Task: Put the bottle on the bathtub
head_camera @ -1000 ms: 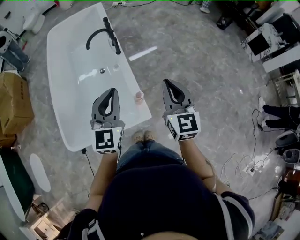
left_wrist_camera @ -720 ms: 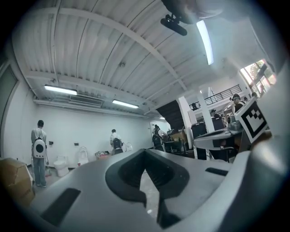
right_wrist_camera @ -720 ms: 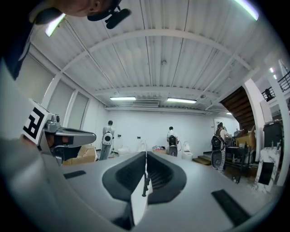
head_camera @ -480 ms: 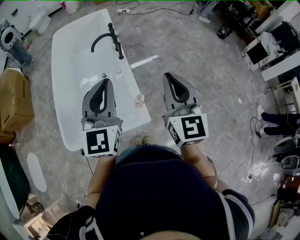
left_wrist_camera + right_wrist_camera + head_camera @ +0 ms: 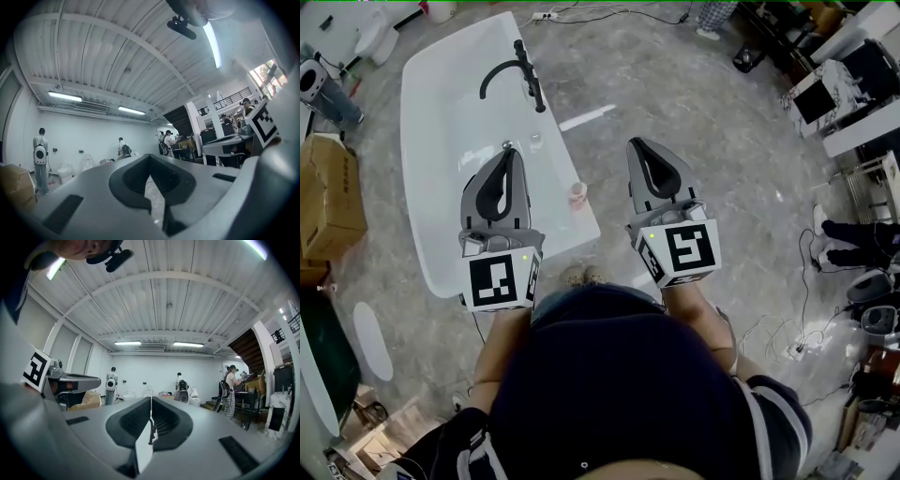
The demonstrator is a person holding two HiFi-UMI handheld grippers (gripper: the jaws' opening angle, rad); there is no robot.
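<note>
While the small pinkish bottle [image 5: 578,194] stands on the right-hand rim of the white bathtub [image 5: 427,159], near the tub's closest corner, neither of my tongs touches it. It looks upright, but it is too small in the head view to be sure of more.

In that view the bottle shows between my two tongs, apart from both. My left tongs [image 5: 508,150] hang over the near end of the tub. Their jaws are pressed together with nothing between them, tips meeting in the left gripper view [image 5: 149,157]. My right tongs [image 5: 636,142] hang over the grey floor [image 5: 703,122] just right of the tub. Their jaws are closed to a thin slit in the right gripper view [image 5: 151,399], and they are also empty. Both point forward, roughly level, marker cubes toward me.

A black faucet [image 5: 520,70] arches over the tub's far rim. A cardboard box [image 5: 328,197] sits on the floor left of the tub.
</note>
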